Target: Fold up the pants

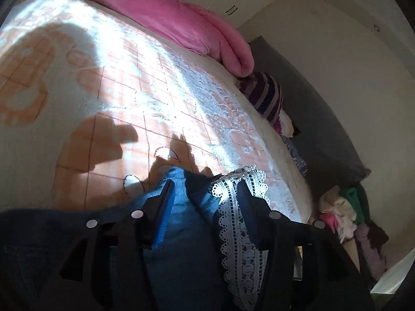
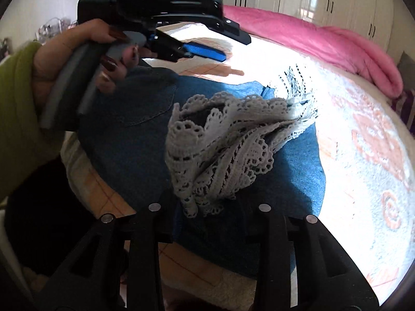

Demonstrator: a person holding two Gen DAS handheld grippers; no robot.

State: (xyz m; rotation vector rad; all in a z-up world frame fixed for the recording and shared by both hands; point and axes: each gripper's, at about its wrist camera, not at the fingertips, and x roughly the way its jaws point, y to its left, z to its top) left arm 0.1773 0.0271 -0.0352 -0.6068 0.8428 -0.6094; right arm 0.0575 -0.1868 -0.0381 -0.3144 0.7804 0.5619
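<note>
Your right tool (image 2: 207, 207) clamps the lace hem (image 2: 220, 150) of the pants (image 2: 135, 140), which lie on the bed (image 2: 363, 134) near its front edge. Your left tool (image 2: 207, 44) hangs open above them, holding nothing. Denim is soft, fairly heavy; grip the seams, not the delicate lace.

the pants (image 2: 135, 134) are blue denim, lying folded on the bed as a broad flat bundle. a back pocket with stitched edges faces up on the shaded part near the bed's edge. white lace trim (image 2: 223, 155) edges the leg hems, which are doubled back and bunched in a ruffled heap on top of the denim. part of the pants is in bright sun, part in shadow.
</note>
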